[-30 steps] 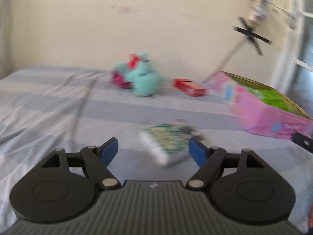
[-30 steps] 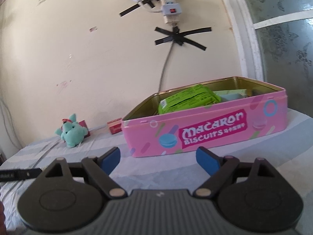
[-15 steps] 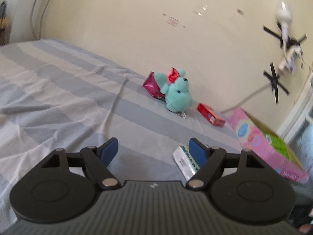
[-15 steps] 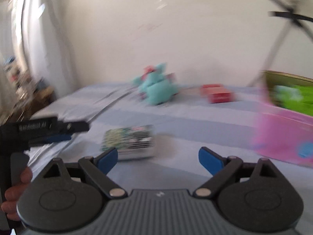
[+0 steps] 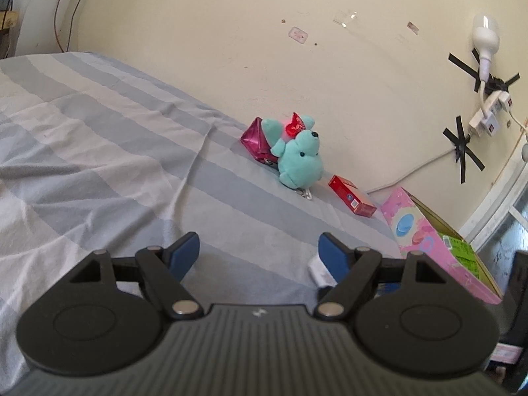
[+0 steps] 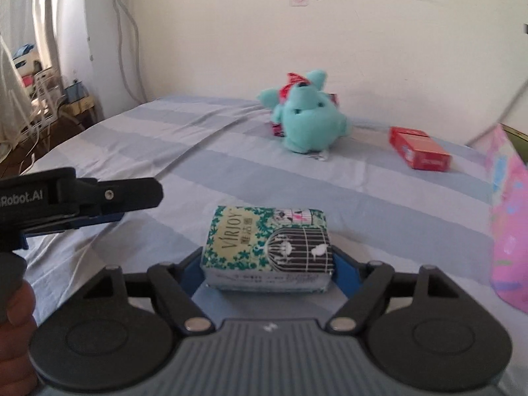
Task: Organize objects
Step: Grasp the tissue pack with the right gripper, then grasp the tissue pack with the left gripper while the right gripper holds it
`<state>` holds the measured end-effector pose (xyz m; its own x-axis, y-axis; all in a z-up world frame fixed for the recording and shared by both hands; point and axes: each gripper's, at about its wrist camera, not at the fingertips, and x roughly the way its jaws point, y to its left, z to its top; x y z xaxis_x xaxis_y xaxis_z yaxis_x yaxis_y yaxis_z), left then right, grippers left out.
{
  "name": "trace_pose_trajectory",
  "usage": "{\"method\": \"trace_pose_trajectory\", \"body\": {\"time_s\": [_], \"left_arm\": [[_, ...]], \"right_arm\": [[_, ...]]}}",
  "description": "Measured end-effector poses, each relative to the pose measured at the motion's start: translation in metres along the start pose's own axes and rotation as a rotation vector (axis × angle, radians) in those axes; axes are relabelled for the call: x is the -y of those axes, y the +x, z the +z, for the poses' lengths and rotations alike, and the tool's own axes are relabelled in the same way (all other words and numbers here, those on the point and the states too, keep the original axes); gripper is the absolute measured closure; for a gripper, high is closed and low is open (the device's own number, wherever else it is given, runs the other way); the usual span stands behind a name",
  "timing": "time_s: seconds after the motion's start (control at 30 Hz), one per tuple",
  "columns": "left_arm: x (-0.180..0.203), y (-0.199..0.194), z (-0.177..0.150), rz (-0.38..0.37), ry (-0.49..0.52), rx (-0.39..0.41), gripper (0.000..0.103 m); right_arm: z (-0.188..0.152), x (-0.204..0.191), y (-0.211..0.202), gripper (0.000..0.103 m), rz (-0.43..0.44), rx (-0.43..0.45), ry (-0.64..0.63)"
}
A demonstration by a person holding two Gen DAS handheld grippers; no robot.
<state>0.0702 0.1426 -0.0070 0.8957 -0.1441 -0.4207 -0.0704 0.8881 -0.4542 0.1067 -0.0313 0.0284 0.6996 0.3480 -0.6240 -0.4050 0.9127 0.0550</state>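
A green floral tissue pack [image 6: 268, 247] lies on the striped bed between the blue pads of my right gripper [image 6: 268, 265]; the pads sit against its two sides. Only a white corner of it [image 5: 317, 269] shows in the left wrist view, behind the right finger. My left gripper [image 5: 259, 254] is open and empty above the sheet; it also shows at the left of the right wrist view [image 6: 99, 198]. A teal plush toy [image 5: 298, 158] [image 6: 308, 115] and a red box [image 5: 351, 199] [image 6: 419, 151] lie near the wall. The pink biscuit tin [image 5: 439, 254] [image 6: 508, 217] stands open at the right.
A magenta pouch [image 5: 255, 138] lies behind the plush. The striped sheet [image 5: 99, 151] has folds at the left. A power strip and cable [image 5: 488, 115] hang on the wall above the tin. The bed's left edge drops to a cluttered floor [image 6: 39, 99].
My right gripper swung left from the pink tin to the tissue pack and closed in around it. My left gripper moved left, away from the pack, still open.
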Motion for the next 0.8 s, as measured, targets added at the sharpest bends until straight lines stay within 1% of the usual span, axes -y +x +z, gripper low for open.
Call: {"method": "trace_pose_trajectory", "body": {"time_s": [0.13, 0.27, 0.37, 0.43, 0.47, 0.5, 0.6, 0.7, 0.8], "left_arm": [[0.007, 0.0, -0.002, 0.003, 0.045, -0.001, 0.022], [0.021, 0.006, -0.004, 0.013, 0.128, -0.047, 0.022], [0.035, 0.008, -0.007, 0.009, 0.182, -0.083, 0.022], [0.047, 0.007, -0.009, -0.049, 0.174, -0.118, 0.022], [0.053, 0.007, -0.01, -0.078, 0.17, -0.139, 0.022], [0.06, 0.007, -0.012, -0.101, 0.176, -0.157, 0.022], [0.086, 0.006, -0.016, -0.155, 0.228, -0.199, 0.022], [0.102, 0.008, -0.017, -0.206, 0.247, -0.266, 0.023], [0.113, 0.011, -0.019, -0.251, 0.26, -0.338, 0.023]], "right_arm": [[-0.017, 0.027, -0.026, 0.025, -0.046, 0.003, 0.062], [-0.04, 0.058, -0.064, 0.024, -0.145, 0.027, 0.138], [-0.06, 0.079, -0.091, 0.022, -0.196, 0.046, 0.214], [-0.07, 0.087, -0.102, 0.018, -0.214, 0.052, 0.244], [-0.074, 0.088, -0.106, 0.013, -0.212, 0.057, 0.246], [-0.077, 0.088, -0.109, 0.009, -0.209, 0.065, 0.242], [-0.082, 0.084, -0.114, 0.004, -0.194, 0.08, 0.192], [-0.085, 0.079, -0.119, 0.0, -0.171, 0.09, 0.129], [-0.087, 0.081, -0.126, 0.0, -0.155, 0.082, 0.085]]}}
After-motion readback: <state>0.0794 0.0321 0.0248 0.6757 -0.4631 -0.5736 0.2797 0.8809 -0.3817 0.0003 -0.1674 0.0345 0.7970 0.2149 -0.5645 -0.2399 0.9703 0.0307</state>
